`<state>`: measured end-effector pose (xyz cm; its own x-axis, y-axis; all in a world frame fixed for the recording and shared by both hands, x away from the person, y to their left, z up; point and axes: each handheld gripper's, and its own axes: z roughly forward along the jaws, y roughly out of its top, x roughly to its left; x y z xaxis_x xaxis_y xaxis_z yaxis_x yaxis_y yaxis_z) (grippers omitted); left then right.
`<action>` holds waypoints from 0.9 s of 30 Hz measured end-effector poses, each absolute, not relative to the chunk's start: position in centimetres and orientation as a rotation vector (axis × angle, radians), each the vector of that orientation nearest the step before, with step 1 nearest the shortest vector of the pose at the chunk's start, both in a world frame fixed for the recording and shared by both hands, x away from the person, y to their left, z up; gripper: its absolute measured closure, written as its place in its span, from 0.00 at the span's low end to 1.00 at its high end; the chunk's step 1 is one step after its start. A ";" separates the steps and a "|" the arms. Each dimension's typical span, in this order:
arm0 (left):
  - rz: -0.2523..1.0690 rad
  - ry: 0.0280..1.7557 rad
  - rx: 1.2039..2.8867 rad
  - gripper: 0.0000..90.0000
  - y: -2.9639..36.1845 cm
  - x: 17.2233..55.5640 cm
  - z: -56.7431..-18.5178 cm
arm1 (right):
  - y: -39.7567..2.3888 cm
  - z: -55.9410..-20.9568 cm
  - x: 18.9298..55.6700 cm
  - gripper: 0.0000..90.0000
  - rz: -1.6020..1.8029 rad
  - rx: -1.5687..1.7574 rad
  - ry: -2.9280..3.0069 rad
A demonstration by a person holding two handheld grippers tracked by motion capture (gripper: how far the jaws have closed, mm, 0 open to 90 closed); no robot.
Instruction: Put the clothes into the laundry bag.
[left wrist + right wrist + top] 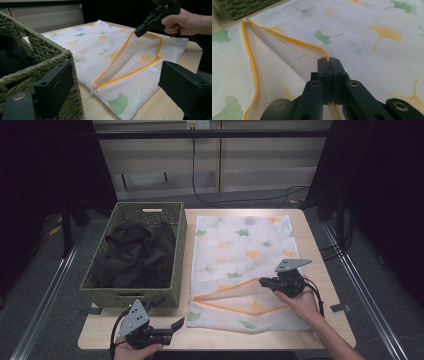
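Observation:
A white mesh bag (240,245) printed with green and yellow leaves lies flat on the table, its orange-edged opening (235,307) gaping toward the front. My right gripper (262,281) is shut on the upper orange edge (287,40) and holds that flap a little off the lower layer. In the right gripper view its jaws (329,61) pinch the orange hem. My left gripper (168,312) stands open at the table's front left, beside the basket's near corner, with nothing between its fingers. The left gripper view looks between these wide jaws (117,87) at the bag's opening and the right gripper (138,33).
A green woven basket (150,209) sits left of the bag with dark clothing (135,255) piled in it. The wooden table (320,270) has bare strips at its right and front. Cables run over the floor behind the table.

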<state>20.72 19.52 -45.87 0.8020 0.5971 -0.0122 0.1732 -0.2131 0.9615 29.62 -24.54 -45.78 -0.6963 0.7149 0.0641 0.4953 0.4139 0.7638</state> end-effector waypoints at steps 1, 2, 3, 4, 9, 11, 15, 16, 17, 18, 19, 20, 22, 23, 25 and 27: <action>0.428 0.600 1.768 0.13 19.5 20.7 -45.9 | -24.6 -45.5 29.6 0.98 1.165 1.056 2.387; 0.432 0.595 1.775 0.13 19.5 20.7 -45.9 | -24.6 -45.3 29.6 0.98 1.179 1.055 2.380; 0.432 0.595 1.773 0.13 19.5 20.7 -45.8 | -24.6 -45.2 29.6 0.98 1.179 1.054 2.367; 0.428 0.599 1.763 0.13 19.4 20.7 -45.9 | -24.5 -45.1 29.6 0.98 1.180 1.055 2.358; 0.430 0.602 1.768 0.13 19.5 20.7 -45.9 | -24.5 -44.4 29.8 0.98 1.222 1.054 2.329; 0.432 0.600 1.767 0.13 19.4 20.8 -45.9 | -24.5 -44.0 29.8 0.98 1.235 1.053 2.312; 0.430 0.606 1.762 0.13 19.5 20.8 -45.9 | -24.5 -43.3 30.1 0.98 1.264 1.043 2.295; 0.430 0.606 1.762 0.13 19.5 20.8 -45.9 | -24.5 -43.3 30.1 0.98 1.264 1.043 2.295; 0.429 0.600 1.758 0.13 19.5 20.8 -45.9 | -24.4 -43.1 30.1 0.98 1.262 1.038 2.290; 0.435 0.595 1.771 0.13 19.6 20.8 -45.8 | -24.4 -42.9 30.2 0.98 1.267 1.028 2.293; 0.429 0.597 1.760 0.13 19.5 20.8 -45.9 | -24.4 -42.4 30.2 0.98 1.281 1.024 2.279; 0.429 0.597 1.760 0.13 19.5 20.8 -45.9 | -24.4 -42.2 30.3 0.98 1.289 1.020 2.273; 0.427 0.609 1.760 0.13 19.4 20.8 -45.9 | -24.5 -41.8 30.4 0.98 1.302 1.020 2.255; 0.431 0.606 1.764 0.13 19.4 20.8 -45.9 | -24.5 -41.6 30.5 0.98 1.309 1.016 2.246; 0.430 0.604 1.762 0.13 19.4 20.8 -45.9 | -24.6 -41.1 30.6 0.98 1.330 1.012 2.225; 0.431 0.604 1.763 0.13 19.4 20.8 -45.9 | -24.7 -40.6 30.8 0.98 1.350 1.006 2.203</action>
<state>20.75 19.43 -45.89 0.7990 0.6010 -0.0206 0.1767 -0.2020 0.9633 30.83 -24.67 -40.56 -0.6781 0.7329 0.0552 0.3817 0.2870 0.8786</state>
